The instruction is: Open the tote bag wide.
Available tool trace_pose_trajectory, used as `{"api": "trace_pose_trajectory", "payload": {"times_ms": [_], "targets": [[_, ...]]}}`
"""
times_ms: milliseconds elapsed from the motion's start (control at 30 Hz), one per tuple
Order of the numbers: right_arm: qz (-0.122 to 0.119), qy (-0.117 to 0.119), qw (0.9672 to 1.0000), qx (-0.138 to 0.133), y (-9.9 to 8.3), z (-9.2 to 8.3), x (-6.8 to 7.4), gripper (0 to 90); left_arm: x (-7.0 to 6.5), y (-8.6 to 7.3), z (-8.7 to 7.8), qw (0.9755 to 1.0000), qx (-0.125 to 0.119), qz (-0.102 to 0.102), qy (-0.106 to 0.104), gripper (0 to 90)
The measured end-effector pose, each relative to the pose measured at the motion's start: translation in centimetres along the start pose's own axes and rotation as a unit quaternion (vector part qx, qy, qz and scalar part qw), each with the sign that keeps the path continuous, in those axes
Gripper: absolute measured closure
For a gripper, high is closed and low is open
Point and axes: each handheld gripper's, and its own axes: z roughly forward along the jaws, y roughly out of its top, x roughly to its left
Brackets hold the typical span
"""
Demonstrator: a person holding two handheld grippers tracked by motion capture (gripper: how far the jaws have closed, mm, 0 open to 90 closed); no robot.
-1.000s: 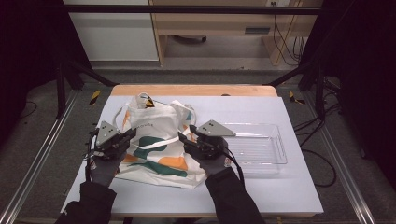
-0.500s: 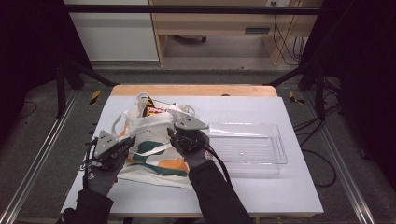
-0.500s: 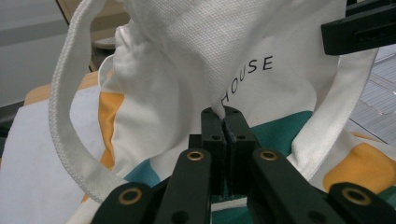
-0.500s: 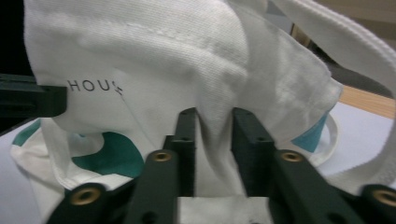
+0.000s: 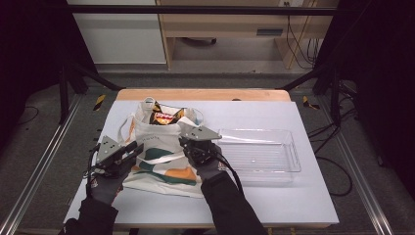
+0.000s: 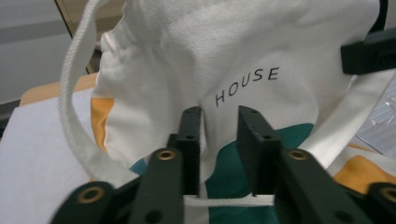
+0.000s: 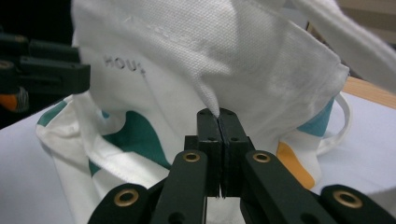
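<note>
The person's forearms enter at 6 o'clock of the high view. The left gripper (image 5: 131, 148) sits at the tote bag's (image 5: 159, 147) 9 o'clock edge; its jaws have just been opening and now stand parted, a fold of cloth loose between them, pads not pressing. The right gripper (image 7: 218, 114) at the bag's 3 o'clock side has just been closing, and its jaws are clamped on a pinched peak of white fabric.

The bag lies on the white table (image 5: 293, 205) left of centre, its long axis running from 6 to 12 o'clock, mouth pointing to 12 with a snack packet (image 5: 164, 116) showing in it. It looks light, soft and floppy, so it will sag and drape when lifted; the woven cloth should not slip. Best holds are the mouth hem or the rope handle (image 6: 74, 93). A clear plastic tray (image 5: 288, 152) sits at the bag's 3 o'clock, just beside the right gripper
</note>
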Motion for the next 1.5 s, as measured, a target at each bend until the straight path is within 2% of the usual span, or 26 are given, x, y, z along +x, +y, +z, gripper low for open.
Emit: {"api": "trace_pose_trajectory", "payload": {"times_ms": [100,233,400,467,567,733,867,1100,1300,1500], "targets": [[0.0,0.004,1.0,0.001,-0.5,-0.3,0.0,89.6,-0.1,0.6,-0.7,0.9999,-0.015,-0.006,-0.001,59.3],[-0.001,0.011,0.9999,0.003,-1.4,-0.6,0.1,89.6,0.0,1.8,-1.9,0.999,-0.043,-0.014,-0.002,58.7],[-0.01,0.016,0.9998,0.007,-2.1,-0.9,0.8,89.6,0.5,4.0,-2.8,0.9971,-0.072,-0.025,-0.009,70.8],[-0.011,0.018,0.9997,0.008,-2.3,-0.9,1.1,89.6,0.5,5.1,-2.5,0.9976,-0.065,-0.021,-0.011,77.1],[-0.014,0.024,0.9996,0.01,-2.8,-0.9,1.4,89.6,0.0,6.9,-1.3,0.9989,-0.042,-0.006,-0.018,84.8],[-0.018,0.032,0.9992,0.015,-3.7,-0.9,1.8,89.5,-1.4,8.3,0.9,0.9993,0.005,0.031,-0.021,88.4],[-0.019,0.037,0.999,0.015,-4.3,-1.3,1.9,89.4,-1.9,7.4,1.7,0.9984,0.033,0.042,-0.019,88.6],[-0.018,0.042,0.9988,0.019,-4.9,-1.1,2.2,88.7,-1.5,4.6,0.5,0.9976,0.054,0.038,-0.023,88.8],[-0.016,0.049,0.9983,0.026,-5.4,-0.8,2.6,85.9,-1.1,1.5,0.0,0.9971,0.063,0.026,-0.034,88.8],[-0.006,0.065,0.9976,0.022,-5.9,-1.2,2.9,75.3,-0.5,-0.4,0.2,0.9975,0.061,0.005,-0.035,89.3]]}}
